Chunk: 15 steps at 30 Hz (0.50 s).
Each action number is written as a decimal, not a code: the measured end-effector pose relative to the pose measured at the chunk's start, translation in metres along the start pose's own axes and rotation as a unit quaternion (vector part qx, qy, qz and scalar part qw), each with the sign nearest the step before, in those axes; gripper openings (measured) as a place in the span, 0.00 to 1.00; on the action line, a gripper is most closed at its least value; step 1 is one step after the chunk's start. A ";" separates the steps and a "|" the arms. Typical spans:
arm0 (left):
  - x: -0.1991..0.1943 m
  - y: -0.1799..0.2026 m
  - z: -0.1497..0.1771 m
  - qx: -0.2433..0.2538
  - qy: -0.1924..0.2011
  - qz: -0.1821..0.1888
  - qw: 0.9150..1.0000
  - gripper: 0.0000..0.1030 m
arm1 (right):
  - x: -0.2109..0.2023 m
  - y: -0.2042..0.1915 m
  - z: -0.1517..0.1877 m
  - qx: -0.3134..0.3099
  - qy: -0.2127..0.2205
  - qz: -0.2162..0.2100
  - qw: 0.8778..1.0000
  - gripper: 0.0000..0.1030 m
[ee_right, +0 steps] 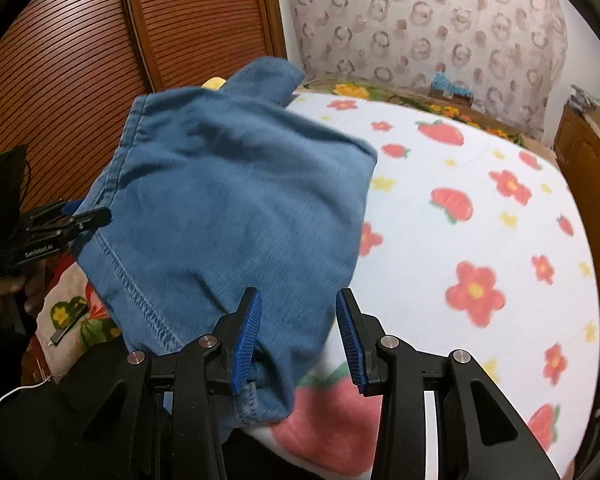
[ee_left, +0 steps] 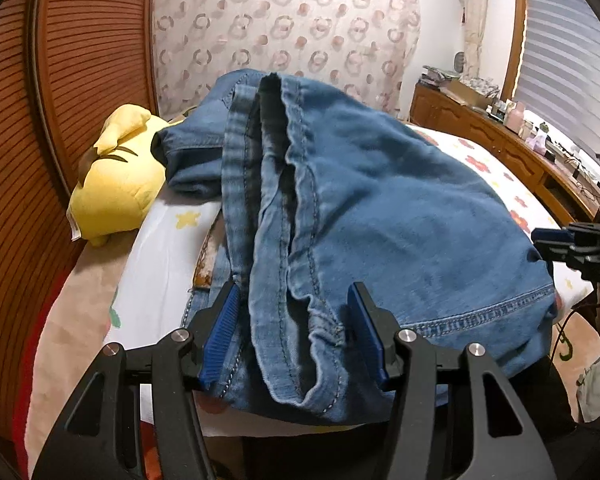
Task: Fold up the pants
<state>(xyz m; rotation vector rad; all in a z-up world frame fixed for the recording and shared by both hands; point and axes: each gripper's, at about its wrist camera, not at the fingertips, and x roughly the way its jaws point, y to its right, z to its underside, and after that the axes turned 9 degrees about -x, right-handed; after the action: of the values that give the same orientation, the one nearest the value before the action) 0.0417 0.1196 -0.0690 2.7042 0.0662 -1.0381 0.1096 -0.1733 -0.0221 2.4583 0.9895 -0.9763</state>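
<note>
Blue denim pants lie folded in a stack on the flowered bed cover. Their hems and seams face me at the near edge. My left gripper is open, its blue pads either side of the bunched seam edge, touching nothing firmly. In the right wrist view the pants lie left of centre. My right gripper is open over the pants' near right corner. The left gripper also shows there at far left, the right gripper in the left wrist view at far right.
A yellow plush toy lies at the bed's left, beside the pants. A wooden slatted wardrobe stands on the left. A cluttered wooden dresser runs along the right. The strawberry-and-flower bed cover spreads to the right.
</note>
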 end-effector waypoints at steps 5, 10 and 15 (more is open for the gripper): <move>0.004 -0.003 0.003 0.000 -0.005 -0.001 1.000 0.55 | 0.008 0.004 0.007 0.023 -0.003 -0.011 1.000 0.30; 0.006 -0.003 0.004 0.000 -0.005 -0.003 1.000 0.55 | 0.007 0.002 0.005 0.016 -0.006 -0.014 1.000 0.28; 0.006 -0.002 0.005 0.002 -0.005 -0.004 1.000 0.55 | 0.003 0.004 0.000 0.015 0.003 -0.013 1.000 0.29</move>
<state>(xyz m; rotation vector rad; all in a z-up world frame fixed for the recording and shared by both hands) 0.0431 0.1205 -0.0770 2.7035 0.0729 -1.0547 0.1141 -0.1747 -0.0245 2.4799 1.0184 -0.9999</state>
